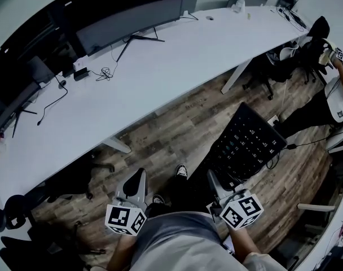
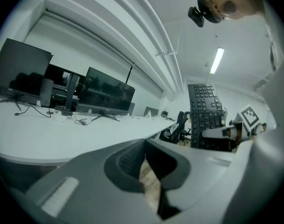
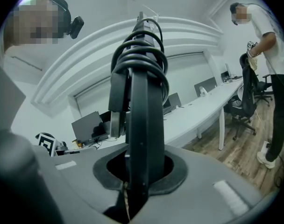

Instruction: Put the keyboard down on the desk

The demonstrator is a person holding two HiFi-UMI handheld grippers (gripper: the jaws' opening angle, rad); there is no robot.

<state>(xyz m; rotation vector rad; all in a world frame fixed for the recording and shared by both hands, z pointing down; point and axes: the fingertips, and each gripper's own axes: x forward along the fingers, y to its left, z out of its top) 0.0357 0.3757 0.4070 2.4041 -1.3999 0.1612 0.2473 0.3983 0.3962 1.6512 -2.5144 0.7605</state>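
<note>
The black keyboard (image 1: pixel 247 143) hangs tilted over the wooden floor, off the front edge of the long white desk (image 1: pixel 160 78). My right gripper (image 1: pixel 219 180) is shut on its near end. In the right gripper view the keyboard (image 3: pixel 143 125) stands edge-on between the jaws of my right gripper (image 3: pixel 137 174), with its coiled cable (image 3: pixel 142 50) wound round the top. My left gripper (image 1: pixel 136 180) hangs to the left, apart from the keyboard, shut on nothing. In the left gripper view my left gripper (image 2: pixel 145 164) shows its pads together, and the keyboard (image 2: pixel 205 113) stands upright to the right.
Dark monitors (image 1: pixel 126 16) and loose cables (image 1: pixel 104 72) sit at the desk's back left. Office chairs (image 1: pixel 284 61) and a second person (image 1: pixel 335 95) stand at the right end. A desk leg (image 1: pixel 236 75) and another chair (image 1: pixel 75 179) lie under the desk.
</note>
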